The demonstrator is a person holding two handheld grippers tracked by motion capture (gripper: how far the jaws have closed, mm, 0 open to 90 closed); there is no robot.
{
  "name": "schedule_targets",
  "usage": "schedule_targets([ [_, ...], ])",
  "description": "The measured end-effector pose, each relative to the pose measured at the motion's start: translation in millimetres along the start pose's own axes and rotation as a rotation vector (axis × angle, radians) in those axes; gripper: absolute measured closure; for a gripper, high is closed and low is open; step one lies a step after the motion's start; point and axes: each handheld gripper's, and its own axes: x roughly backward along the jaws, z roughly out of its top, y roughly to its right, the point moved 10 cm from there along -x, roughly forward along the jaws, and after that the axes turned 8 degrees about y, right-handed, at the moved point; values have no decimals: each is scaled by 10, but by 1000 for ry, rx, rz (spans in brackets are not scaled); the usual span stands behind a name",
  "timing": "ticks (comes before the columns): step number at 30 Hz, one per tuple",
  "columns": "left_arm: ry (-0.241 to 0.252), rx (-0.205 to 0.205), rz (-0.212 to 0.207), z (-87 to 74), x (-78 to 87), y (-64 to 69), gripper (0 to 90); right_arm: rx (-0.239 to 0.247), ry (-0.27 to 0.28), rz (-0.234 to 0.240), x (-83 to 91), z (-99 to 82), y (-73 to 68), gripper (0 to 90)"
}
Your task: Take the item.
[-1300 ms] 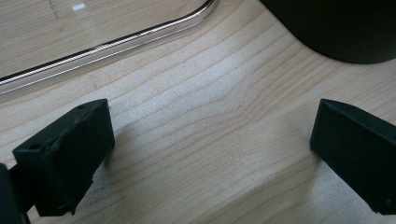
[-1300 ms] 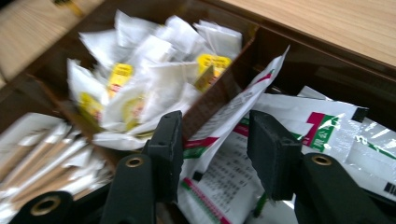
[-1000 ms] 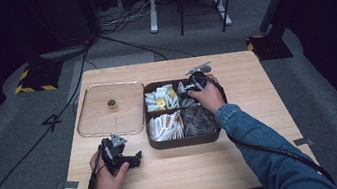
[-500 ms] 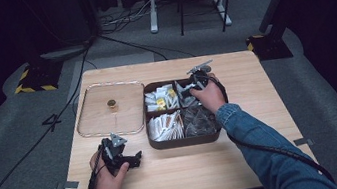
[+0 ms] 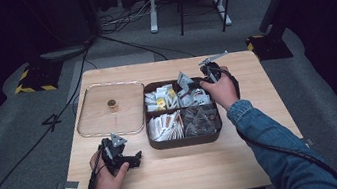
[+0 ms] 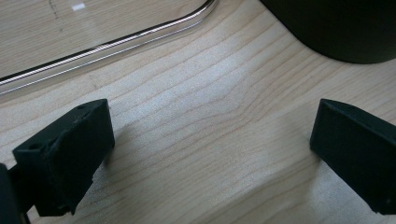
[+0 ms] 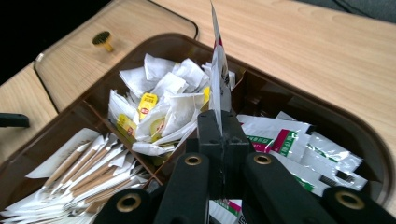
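The right gripper [image 7: 219, 122] has just closed its jaws on a thin sachet [image 7: 216, 70] standing edge-up above the brown tray's [image 7: 299, 100] compartments, while the left gripper [image 6: 210, 140] rests wide open, empty, on the table [image 6: 201, 116] beside the tray.

Light wooden rectangular table [image 5: 266, 155] on grey carpet. On it, left of centre: clear glass lid [image 5: 95, 123] with small brass knob, lying flat. Just right of it, nearly touching: dark brown four-compartment tray [image 5: 183, 141] with rounded corners. Near and right table areas bare wood.
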Motion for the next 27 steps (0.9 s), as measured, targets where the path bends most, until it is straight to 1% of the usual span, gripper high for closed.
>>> schedule_targets([
  [1, 0, 0, 0, 0, 0, 0, 1, 0, 0, 0, 0, 0, 0, 900],
  [2, 3, 0, -1, 6, -7, 1, 1, -1, 14, 6, 74, 26, -9, 900],
  [4, 1, 0, -2, 8, -10, 2, 1, 1, 27, 10, 146, 45, -19, 900],
  [5, 1, 0, -2, 8, -10, 2, 1, 1, 27, 10, 146, 45, -19, 900],
  [6, 1, 2, -1, 9, -12, 3, 1, 3, 29, 12, 184, 50, -25, 900],
  [7, 1, 2, -1, 11, -14, 3, 1, 6, 43, 19, 253, 63, -36, 900],
  [9, 2, -1, 0, 15, -17, 0, 1, 3, 55, 29, 323, 71, -49, 900],
  [10, 2, -1, 0, 15, -17, 0, 1, 3, 55, 29, 323, 71, -49, 900],
  [11, 3, -1, -1, 16, -18, 0, 1, 5, 66, 36, 388, 75, -51, 900],
  [13, 2, -1, 0, 15, -17, 0, 1, 1, 75, 44, 452, 75, -62, 900],
  [15, 4, -1, -1, 16, -19, 0, 1, 0, 85, 51, 512, 76, -74, 900],
  [16, 4, -1, -1, 16, -19, 0, 1, 0, 85, 51, 512, 76, -74, 900],
  [18, 4, -1, -1, 16, -19, 0, 1, 1, 100, 56, 596, 71, -87, 900],
  [19, 3, 1, -1, 14, -18, 3, 1, 1, 100, 56, 596, 71, -87, 900],
  [20, 3, 2, -1, 13, -17, 4, 2, -1, 107, 58, 652, 59, -88, 900],
  [23, 1, 2, -1, 13, -16, 3, 2, -16, 116, 58, 738, 24, -74, 900],
  [24, 1, 2, -1, 13, -16, 3, 2, -16, 116, 58, 738, 24, -74, 900],
  [25, 2, 0, -1, 15, -17, 1, 1, -28, 125, 58, 800, -3, -54, 900],
  [27, 3, -1, -1, 15, -17, 0, 2, -37, 137, 52, 867, -28, -25, 900],
])
